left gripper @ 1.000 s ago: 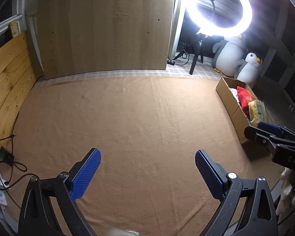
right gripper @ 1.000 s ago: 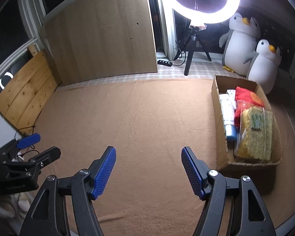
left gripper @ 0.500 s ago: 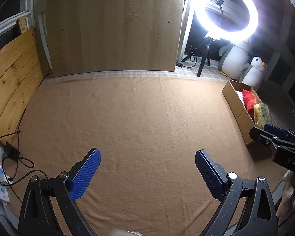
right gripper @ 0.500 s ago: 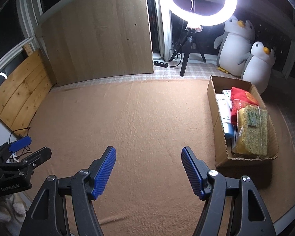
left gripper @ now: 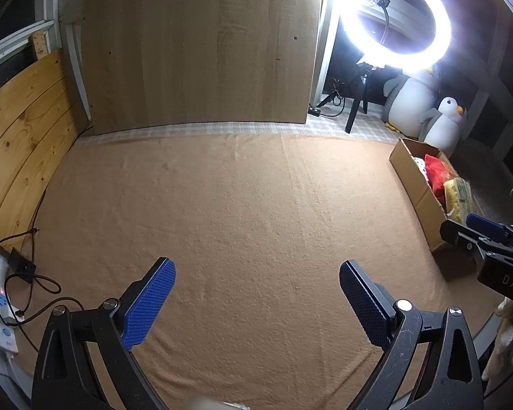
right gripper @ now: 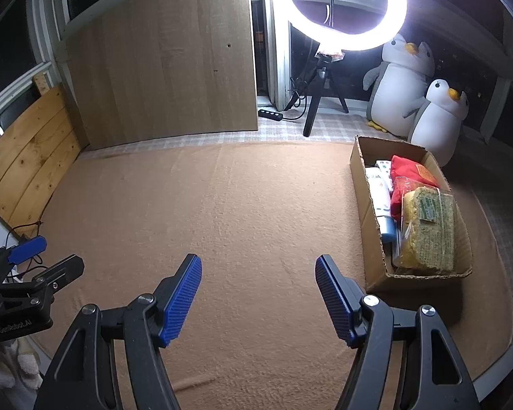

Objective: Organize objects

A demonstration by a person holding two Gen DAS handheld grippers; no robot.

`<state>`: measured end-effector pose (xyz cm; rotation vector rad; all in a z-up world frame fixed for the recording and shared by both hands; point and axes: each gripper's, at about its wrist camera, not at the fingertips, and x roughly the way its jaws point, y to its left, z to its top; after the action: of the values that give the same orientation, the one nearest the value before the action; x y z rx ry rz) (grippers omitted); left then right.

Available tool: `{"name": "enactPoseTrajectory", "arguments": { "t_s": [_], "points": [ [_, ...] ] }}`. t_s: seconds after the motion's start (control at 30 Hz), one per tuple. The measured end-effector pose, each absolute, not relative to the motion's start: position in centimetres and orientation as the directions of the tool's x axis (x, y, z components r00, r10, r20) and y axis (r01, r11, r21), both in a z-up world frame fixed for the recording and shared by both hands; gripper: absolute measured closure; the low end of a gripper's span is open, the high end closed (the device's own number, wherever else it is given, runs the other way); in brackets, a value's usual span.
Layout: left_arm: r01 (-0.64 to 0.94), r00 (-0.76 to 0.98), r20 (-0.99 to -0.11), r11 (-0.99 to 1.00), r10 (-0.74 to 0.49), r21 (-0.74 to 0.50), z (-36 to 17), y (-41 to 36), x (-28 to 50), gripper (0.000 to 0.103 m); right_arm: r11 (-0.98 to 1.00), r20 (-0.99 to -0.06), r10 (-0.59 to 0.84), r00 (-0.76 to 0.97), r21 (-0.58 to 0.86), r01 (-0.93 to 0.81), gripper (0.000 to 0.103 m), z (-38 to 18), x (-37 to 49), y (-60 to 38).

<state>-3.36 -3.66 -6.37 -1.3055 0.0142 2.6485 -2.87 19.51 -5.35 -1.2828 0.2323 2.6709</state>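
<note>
The box (right gripper: 369, 218) sits on the tan blanket (right gripper: 249, 205), and serves here as the landmark. Inside it lie a white tube (right gripper: 381, 198) along its left wall, a red bag (right gripper: 408, 171) toward its far end, and a yellow packet (right gripper: 427, 232) at its near end.

The right gripper (right gripper: 258, 295) hovers over the blanket just left of the box's near corner, its blue pads (right gripper: 181, 302) spread wide and holding nothing. The left gripper (left gripper: 256, 302) hangs well to the left of the box, fingers likewise wide and empty.

Behind the box stand two penguin toys (right gripper: 437, 123), with a ring light (right gripper: 347, 7) on a tripod to their left. A wooden board (right gripper: 160, 65) leans upright farther left of the box.
</note>
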Motion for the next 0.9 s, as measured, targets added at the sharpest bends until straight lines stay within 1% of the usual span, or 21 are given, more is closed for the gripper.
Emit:
{"name": "enactPoseTrajectory", "arguments": {
  "t_s": [0.5,0.6,0.9],
  "points": [
    [-0.168,-0.596,-0.786,-0.983,0.161,-0.073,-6.45,-3.99,-3.81,0.004,-0.974,-0.783,0.099,-0.615,0.051,-0.222,0.037,-5.29,-3.06,19.48],
    [-0.166,-0.598,-0.786,-0.983,0.159,-0.072,-6.45,-4.03,-3.80,0.004,-0.974,-0.782,0.102,-0.614,0.048,-0.223,0.034,-5.24,-3.12,19.47],
    [-0.168,-0.598,-0.785,-0.983,0.158,-0.070,-6.29,-4.07,-3.76,0.004,-0.973,-0.781,0.106,-0.616,0.045,-0.225,0.033,-5.13,-3.16,19.51]
  ]
}}
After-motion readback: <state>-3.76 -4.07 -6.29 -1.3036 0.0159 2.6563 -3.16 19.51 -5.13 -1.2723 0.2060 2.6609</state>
